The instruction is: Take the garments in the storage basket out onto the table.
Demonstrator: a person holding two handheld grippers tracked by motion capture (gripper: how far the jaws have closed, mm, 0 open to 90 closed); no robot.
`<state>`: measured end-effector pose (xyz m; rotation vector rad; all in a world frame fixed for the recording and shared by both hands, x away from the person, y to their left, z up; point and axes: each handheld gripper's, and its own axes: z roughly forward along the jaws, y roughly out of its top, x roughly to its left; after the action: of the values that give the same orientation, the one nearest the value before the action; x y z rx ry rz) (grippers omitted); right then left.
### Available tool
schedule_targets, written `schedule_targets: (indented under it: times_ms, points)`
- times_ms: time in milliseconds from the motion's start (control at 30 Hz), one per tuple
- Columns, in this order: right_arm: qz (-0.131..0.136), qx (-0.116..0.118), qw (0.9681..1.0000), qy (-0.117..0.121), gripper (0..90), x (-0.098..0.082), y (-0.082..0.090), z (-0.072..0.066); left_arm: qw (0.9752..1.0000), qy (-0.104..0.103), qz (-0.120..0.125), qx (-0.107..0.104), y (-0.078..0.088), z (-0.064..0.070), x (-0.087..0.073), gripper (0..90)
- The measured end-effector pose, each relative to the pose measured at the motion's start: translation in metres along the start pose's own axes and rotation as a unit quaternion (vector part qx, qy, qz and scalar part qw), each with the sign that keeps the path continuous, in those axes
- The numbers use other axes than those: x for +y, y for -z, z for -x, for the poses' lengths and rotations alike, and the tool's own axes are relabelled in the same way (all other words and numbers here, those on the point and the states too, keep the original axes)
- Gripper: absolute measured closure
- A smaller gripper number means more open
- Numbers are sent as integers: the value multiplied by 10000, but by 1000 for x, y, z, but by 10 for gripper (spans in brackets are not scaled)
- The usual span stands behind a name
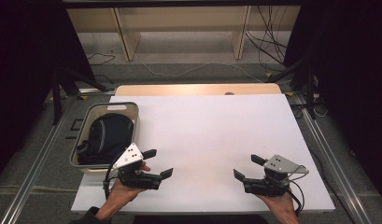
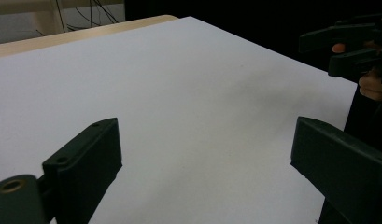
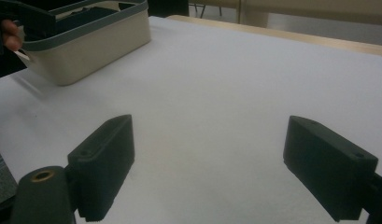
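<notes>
Both my hands sit low at the white bench point(image 1: 212, 135) near edge: left hand-held gripper point(image 1: 161, 163) and right hand-held gripper point(image 1: 247, 167) (jaws spread, empty) point inward.

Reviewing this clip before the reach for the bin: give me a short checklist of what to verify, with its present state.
1. Left gripper open, nothing between the jaws: ok.
2. Right gripper open, nothing between the jaws: ok.
3. Bin on the table's left edge, upright: ok.
4. Dark bag lies inside the bin: ok.
5. A graspable strap or handle on the bag: cannot tell.
6. White surface between the grippers free of things: ok.
</notes>
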<state>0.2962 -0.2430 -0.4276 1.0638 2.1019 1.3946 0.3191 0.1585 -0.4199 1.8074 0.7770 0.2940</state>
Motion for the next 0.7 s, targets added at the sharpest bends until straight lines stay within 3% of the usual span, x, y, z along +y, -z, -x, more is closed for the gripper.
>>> schedule_targets:
  times_ms: [700]
  points:
    - [2,2,10000,32,172,0,0,-2,9999,69,44,74,-2,-1,2,80]
